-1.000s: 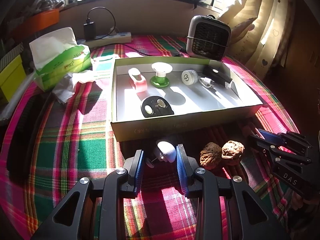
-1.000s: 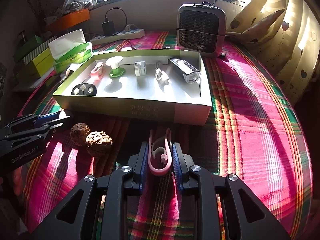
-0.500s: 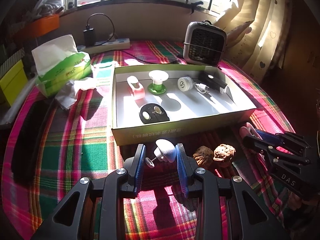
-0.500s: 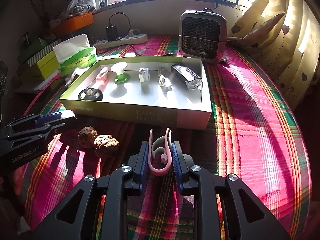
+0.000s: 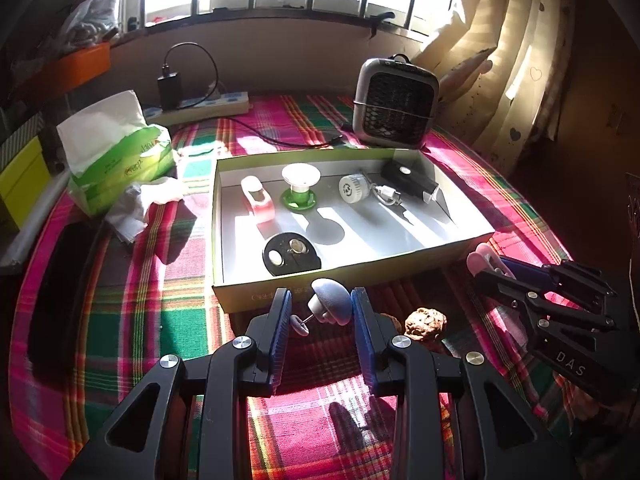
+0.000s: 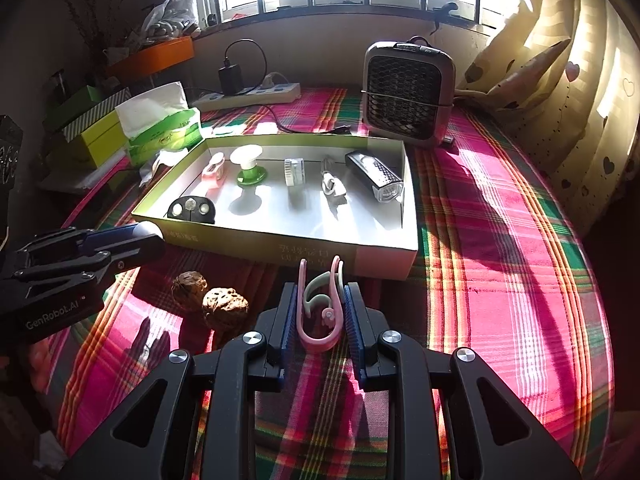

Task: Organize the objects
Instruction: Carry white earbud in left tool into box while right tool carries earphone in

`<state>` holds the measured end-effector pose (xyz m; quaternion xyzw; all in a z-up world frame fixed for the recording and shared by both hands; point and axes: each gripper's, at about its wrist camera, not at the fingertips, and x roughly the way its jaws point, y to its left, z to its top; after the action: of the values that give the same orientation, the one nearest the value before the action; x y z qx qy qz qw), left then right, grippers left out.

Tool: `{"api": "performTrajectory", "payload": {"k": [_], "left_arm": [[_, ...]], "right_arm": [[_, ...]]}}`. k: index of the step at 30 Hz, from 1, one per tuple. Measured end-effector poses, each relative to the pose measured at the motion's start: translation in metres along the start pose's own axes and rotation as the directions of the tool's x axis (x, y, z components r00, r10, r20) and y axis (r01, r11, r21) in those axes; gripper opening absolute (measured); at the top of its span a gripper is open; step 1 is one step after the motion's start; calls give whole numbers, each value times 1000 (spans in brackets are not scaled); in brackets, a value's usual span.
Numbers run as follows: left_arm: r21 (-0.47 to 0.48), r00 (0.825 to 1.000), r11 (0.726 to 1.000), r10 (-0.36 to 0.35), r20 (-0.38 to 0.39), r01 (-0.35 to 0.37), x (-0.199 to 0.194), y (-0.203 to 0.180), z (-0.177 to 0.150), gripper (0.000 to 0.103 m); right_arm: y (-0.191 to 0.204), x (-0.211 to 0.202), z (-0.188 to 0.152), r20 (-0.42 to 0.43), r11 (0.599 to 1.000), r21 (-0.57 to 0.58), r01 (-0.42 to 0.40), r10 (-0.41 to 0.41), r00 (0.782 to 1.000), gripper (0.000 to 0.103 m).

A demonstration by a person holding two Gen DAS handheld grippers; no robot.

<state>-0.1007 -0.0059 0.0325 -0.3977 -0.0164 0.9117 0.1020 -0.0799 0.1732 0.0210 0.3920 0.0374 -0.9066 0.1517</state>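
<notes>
Both tongs are loaded and hanging just short of the box [image 5: 352,276] on the plaid-covered worktop [image 6: 500,240]. The left tongs [image 5: 320,316] are pinched on a small white mushroom-shaped knob [image 5: 332,306], and look at that grip: one pad bears on the cap, the other on a tiny disc at the end of a thin pin. That's shaky. Any twist could let it pivot out and drop beside the two walnuts [image 5: 425,322] rather than into the box.

The right tongs [image 6: 320,316] are squeezed narrow on a pink U-shaped clip [image 6: 320,312], its open prongs reaching forward toward the box's near wall. If it goes in low, those prongs could catch the cardboard rim and lever the clip loose.

Inside, the back row is already lined up: pink piece [image 5: 258,200], green-based spool [image 5: 299,186], white round part [image 5: 351,189], black lamp [image 5: 410,180], with a black disc [image 5: 291,254] up front. A careless drop could knock the spool over. And the two tongs sit close together; going in at once, they might bump.
</notes>
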Motion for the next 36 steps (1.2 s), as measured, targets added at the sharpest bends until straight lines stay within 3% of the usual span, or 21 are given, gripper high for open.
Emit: {"api": "performTrajectory", "payload": {"k": [11,36], "left_arm": [[7,1000,1000,-11,10,11,4,-4,17,28],[9,999,1000,-25,-27,25,50,-5,56,28]], "right_arm": [[1,0,22,27,1000,-12,-17,17,999,24],[-20,48,60,-26,1000,-4,-6,6,1000,24]]}}
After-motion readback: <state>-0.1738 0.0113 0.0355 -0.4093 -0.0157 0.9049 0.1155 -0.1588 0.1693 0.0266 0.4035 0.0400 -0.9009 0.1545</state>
